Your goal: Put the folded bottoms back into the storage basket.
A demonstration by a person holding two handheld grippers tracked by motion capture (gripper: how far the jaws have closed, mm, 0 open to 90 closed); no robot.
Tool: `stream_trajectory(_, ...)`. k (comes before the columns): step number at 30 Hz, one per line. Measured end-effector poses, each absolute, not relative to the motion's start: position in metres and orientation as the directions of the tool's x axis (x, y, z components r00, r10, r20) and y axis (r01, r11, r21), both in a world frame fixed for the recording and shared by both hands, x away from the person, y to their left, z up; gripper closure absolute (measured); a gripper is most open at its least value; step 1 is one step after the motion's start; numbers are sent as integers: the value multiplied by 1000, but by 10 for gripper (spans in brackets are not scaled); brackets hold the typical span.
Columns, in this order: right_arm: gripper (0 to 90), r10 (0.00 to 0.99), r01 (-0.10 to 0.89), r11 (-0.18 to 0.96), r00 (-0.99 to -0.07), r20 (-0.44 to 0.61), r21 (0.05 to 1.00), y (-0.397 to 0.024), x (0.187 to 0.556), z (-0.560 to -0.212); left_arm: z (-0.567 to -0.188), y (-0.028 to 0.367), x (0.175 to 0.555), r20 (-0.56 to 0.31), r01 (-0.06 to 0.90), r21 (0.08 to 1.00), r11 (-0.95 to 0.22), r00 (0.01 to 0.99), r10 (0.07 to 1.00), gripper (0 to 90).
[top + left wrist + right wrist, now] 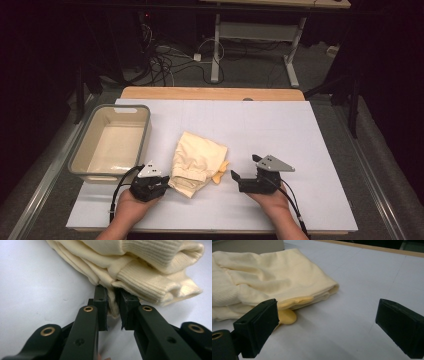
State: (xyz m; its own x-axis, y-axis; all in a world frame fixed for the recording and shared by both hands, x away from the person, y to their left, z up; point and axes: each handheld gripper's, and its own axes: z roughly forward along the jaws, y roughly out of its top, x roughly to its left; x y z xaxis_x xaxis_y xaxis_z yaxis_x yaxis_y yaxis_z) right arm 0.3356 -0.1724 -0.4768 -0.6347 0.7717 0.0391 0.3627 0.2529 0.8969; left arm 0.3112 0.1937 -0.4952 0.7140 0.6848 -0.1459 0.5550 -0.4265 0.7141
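Observation:
A folded cream garment (197,160) with ribbed cuffs lies on the white table top (280,125), left of centre. My left gripper (167,184) sits at its near left corner. In the left gripper view the left gripper (111,297) is shut on a fold of the cream garment (150,277), and cloth shows between the pads. To the right of the garment my right gripper (244,167) is open and points left toward it. In the right gripper view the right gripper (329,325) has wide, empty jaws. The cream garment (274,277) lies just beyond its left pad, with a yellow flap (287,316) poking out underneath.
A grey-rimmed, beige plastic bin (145,135) stands empty at the table's left side, just behind my left hand. The table's wooden far edge (212,93) runs along the back. Beyond it are the floor, cables and another table's legs.

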Motion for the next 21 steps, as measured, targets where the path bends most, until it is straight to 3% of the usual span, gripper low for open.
stream_trajectory(17, 176, 770, 428, 289, -635, 57, 857, -146, 382, -474, -496, 195, 313, -166, 562, 712, -420, 716, 678, 762)
stream_trajectory(21, 284, 756, 434, 293, -650, 71, 852, -141, 393, -474, -496, 195, 313, -165, 562, 713, -420, 716, 678, 763)
